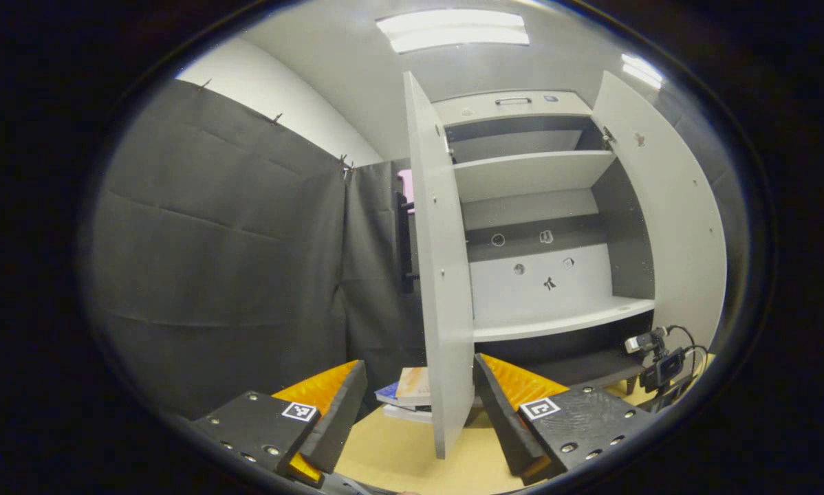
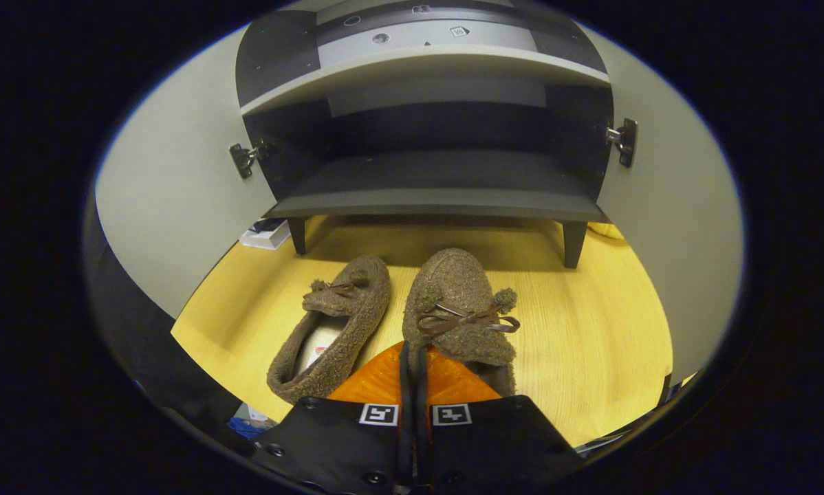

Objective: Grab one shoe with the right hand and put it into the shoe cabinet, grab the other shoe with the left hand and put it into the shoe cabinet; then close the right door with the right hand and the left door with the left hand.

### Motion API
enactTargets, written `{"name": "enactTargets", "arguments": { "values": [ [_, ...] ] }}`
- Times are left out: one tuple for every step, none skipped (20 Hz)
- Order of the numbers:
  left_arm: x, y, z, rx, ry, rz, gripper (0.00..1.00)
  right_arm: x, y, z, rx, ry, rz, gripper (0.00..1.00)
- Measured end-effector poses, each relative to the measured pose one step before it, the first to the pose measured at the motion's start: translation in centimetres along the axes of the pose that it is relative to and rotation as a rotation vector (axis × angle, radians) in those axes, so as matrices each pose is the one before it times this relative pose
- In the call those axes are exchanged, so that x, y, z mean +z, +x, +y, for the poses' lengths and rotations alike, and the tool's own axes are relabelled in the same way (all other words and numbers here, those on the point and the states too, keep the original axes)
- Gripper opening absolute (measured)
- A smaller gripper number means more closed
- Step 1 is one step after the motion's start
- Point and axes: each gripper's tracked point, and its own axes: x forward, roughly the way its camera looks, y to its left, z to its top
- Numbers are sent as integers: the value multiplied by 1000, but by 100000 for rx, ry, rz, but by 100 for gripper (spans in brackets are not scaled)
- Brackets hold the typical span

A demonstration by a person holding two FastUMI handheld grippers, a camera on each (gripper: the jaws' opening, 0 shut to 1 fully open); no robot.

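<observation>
Two brown fuzzy shoes with bows lie side by side on the wooden floor in front of the open shoe cabinet (image 2: 426,199). My right gripper (image 2: 412,347) is shut on the left side wall of the right shoe (image 2: 460,302), whose heel is hidden under the fingers. That shoe rests on the floor, with the left shoe (image 2: 336,323) just beside it. My left gripper (image 1: 415,402) is held up, open, and holds nothing. The edge of the cabinet's left door (image 1: 446,275) stands between its fingers, farther off. The right door (image 1: 666,220) is swung wide open.
The cabinet's pale shelves (image 1: 556,320) are bare. A small stack of books (image 1: 408,392) lies on the floor behind the left door. A small camera with cables (image 1: 659,361) sits low by the right door. A white box (image 2: 267,234) lies near the cabinet's left leg.
</observation>
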Motion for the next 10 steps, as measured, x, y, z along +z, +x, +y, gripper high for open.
{"name": "enactTargets", "arguments": {
  "values": [
    [145, 3, -314, -768, -93, -408, 86, 492, -688, -114, 224, 644, -1023, 4],
    [93, -5, -318, -797, -251, -266, 85, 830, -687, -184, 299, 762, -1463, 4],
    [65, 46, -325, -825, -460, -269, 84, 710, -563, -98, 382, 665, -1601, 4],
    [131, 10, -362, -872, -433, -269, 83, 799, -698, -43, 332, 511, -1558, 4],
    [78, 165, -332, -933, -343, -230, 83, 761, -694, -168, 198, 594, -1772, 4],
    [20, 68, -397, -1054, -241, -282, 83, 886, -699, 15, 320, 391, -1715, 4],
    [177, 119, -408, -1122, -164, -419, 83, 986, -626, -66, 118, 277, -1893, 4],
    [100, 181, -404, -1162, -146, -456, 83, 847, -567, 7, 248, 242, -1686, 4],
    [124, 222, -450, -1190, -200, -396, 83, 999, -527, -95, 243, 234, -1658, 4],
    [24, 225, -418, -1214, -289, -441, 82, 989, -551, 30, 226, 24, -1775, 4]
  ]
}}
